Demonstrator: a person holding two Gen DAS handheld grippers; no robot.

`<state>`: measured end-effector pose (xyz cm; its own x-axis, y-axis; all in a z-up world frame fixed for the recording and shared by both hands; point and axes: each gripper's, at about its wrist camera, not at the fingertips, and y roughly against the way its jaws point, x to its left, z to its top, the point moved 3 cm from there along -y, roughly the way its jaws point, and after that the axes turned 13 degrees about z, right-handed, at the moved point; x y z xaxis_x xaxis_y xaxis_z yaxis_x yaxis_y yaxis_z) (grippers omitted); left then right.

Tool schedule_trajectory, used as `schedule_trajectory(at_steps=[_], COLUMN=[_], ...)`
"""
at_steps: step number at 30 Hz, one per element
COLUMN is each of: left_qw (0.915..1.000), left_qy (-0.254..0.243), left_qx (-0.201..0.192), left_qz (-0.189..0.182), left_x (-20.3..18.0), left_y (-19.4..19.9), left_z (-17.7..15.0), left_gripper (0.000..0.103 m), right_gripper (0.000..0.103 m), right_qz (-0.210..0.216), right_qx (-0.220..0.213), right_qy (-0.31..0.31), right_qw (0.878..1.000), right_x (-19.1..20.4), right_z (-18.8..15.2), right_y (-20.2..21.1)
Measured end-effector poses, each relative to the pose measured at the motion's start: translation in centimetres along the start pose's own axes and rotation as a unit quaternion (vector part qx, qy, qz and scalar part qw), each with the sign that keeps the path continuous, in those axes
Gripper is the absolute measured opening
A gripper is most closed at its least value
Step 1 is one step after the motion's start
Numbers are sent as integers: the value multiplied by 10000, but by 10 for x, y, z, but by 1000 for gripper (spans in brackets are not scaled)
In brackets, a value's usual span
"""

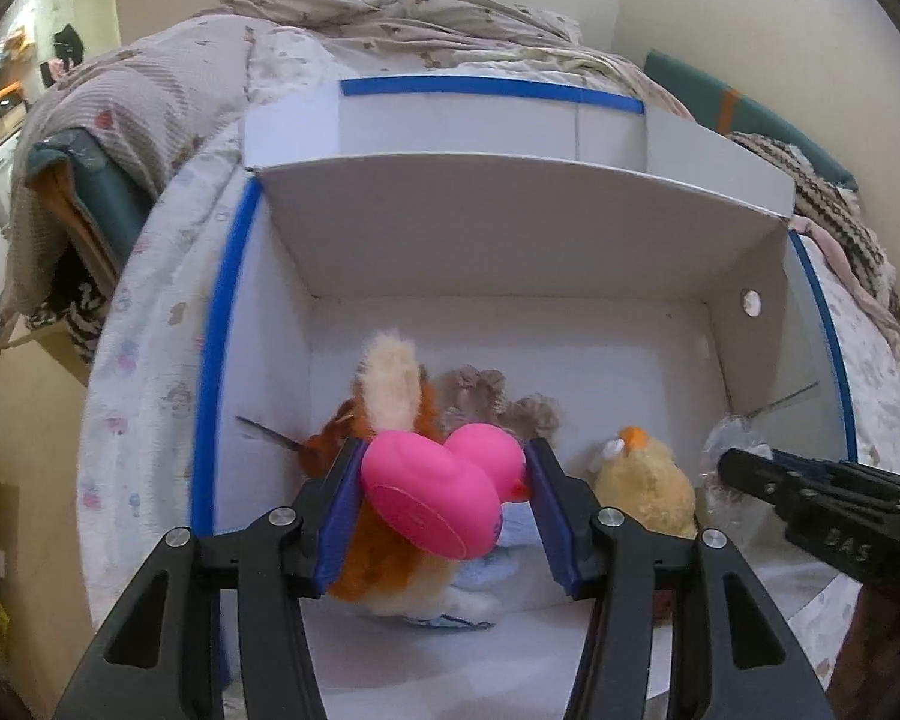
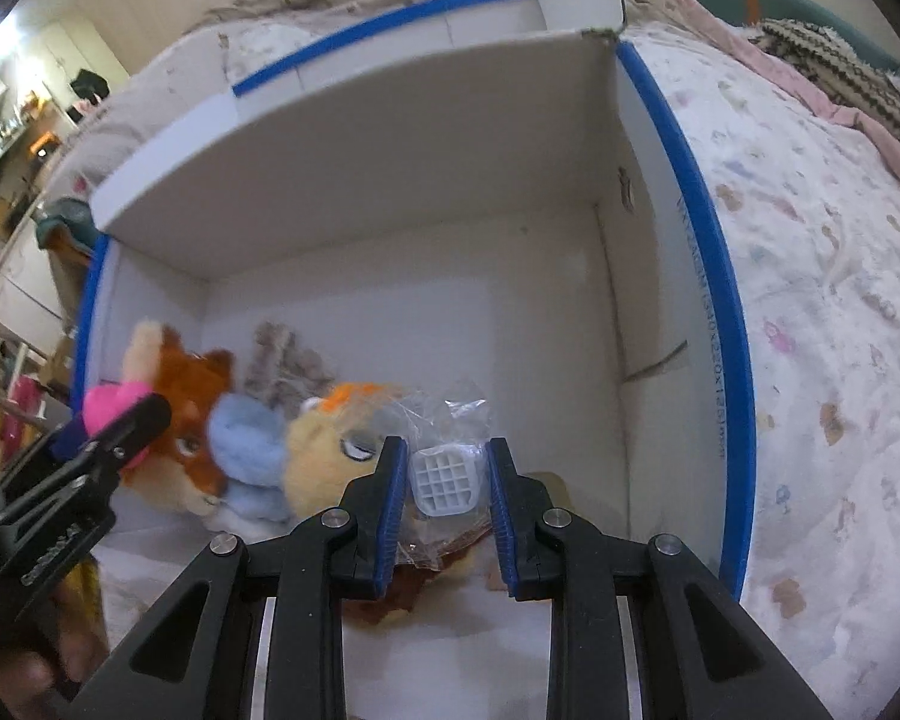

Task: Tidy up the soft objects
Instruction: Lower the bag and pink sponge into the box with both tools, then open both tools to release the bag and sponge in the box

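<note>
Left tongs (image 1: 444, 495) clamp the pink rubber duck (image 1: 444, 495); right tongs (image 2: 444, 480) pinch a bagged white waffle-grid block (image 2: 445, 480). Lower both gently into the blue-edged white cardboard box (image 1: 510, 240) before releasing.

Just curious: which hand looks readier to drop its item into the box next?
Probably left. The left gripper already squeezes the pink rubber duck above the plush toys inside the white box.

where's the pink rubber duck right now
In the left wrist view the pink rubber duck is clamped in the left gripper, over the white box, just in front of the orange fox plush.
</note>
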<state>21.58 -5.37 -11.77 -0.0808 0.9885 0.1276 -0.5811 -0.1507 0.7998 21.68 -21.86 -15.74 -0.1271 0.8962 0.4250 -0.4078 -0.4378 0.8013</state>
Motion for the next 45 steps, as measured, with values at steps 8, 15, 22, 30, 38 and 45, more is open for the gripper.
schedule_trajectory(at_steps=[8,15,22,30,38,45], left_qw=[9999,9998,9994,9998,9995,9987], left_qy=[-69,-15,-19,-85,166,481], left_qx=[-101,-179,-332,-119,70,-102], left_qz=[39,-91,-39,137,278,151], left_x=[-6,-3,0,20,58,86], left_y=[3,15,40,63,91,127], left_z=[-4,-3,-5,-24,-64,-97], left_gripper=[50,72,72,72,72,90], right_gripper=[30,60,77,103,103,103], right_qz=[47,170,227,317,516,342], right_qx=[-110,-348,-524,-449,-306,-669], right_qy=[-115,60,127,-95,-206,512], right_qw=[9999,9992,9983,9984,9980,9959], right_x=[-2,7,17,19,31,62], right_z=[3,6,0,-17,-56,-98], right_y=[4,15,32,54,77,109])
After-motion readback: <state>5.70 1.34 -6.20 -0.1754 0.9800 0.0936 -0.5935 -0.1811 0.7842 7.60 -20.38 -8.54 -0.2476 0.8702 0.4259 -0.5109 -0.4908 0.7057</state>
